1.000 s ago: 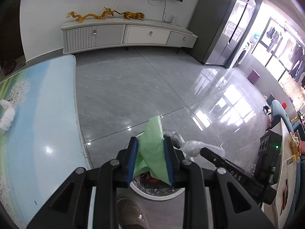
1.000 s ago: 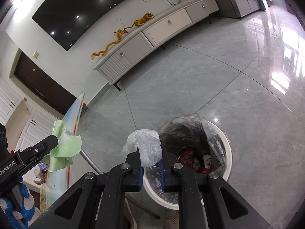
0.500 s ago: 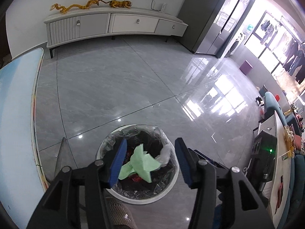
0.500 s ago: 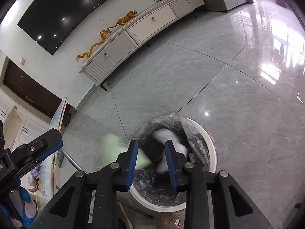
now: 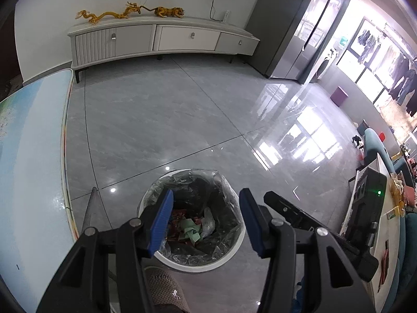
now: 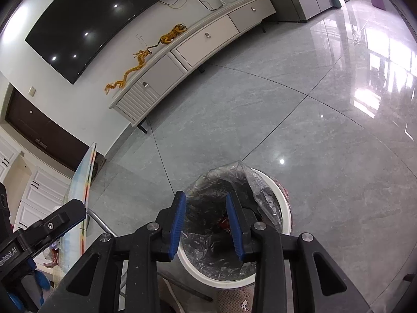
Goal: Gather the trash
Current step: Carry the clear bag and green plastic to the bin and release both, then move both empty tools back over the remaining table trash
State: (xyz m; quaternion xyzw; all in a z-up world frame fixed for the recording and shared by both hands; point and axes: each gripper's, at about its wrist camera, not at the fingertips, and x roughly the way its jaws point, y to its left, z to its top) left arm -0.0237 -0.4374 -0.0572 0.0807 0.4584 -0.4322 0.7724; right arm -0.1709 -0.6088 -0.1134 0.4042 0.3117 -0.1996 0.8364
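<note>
A white round trash bin [image 5: 229, 255] with a clear plastic liner stands on the grey floor, right below both grippers; it also shows in the right wrist view [image 6: 285, 216]. Inside lie the green wrapper [image 5: 191, 230], a clear plastic bag [image 5: 208, 221] and red wrappers. My left gripper [image 5: 206, 221] is open and empty above the bin. My right gripper [image 6: 206, 224] is open and empty above the bin; part of it shows at the right of the left wrist view [image 5: 312, 224].
A table with a blue-and-white printed top [image 5: 31, 156] lies to the left, its metal leg [image 5: 90, 211] beside the bin. A white TV cabinet [image 5: 156, 41] stands along the far wall. A slipper [image 5: 164, 289] is below the bin. Furniture with a black box [image 5: 367, 203] is at right.
A second ago the left gripper was shut on the green wrapper and the right on the plastic bag. Both opened over the bin, and both pieces have dropped inside.
</note>
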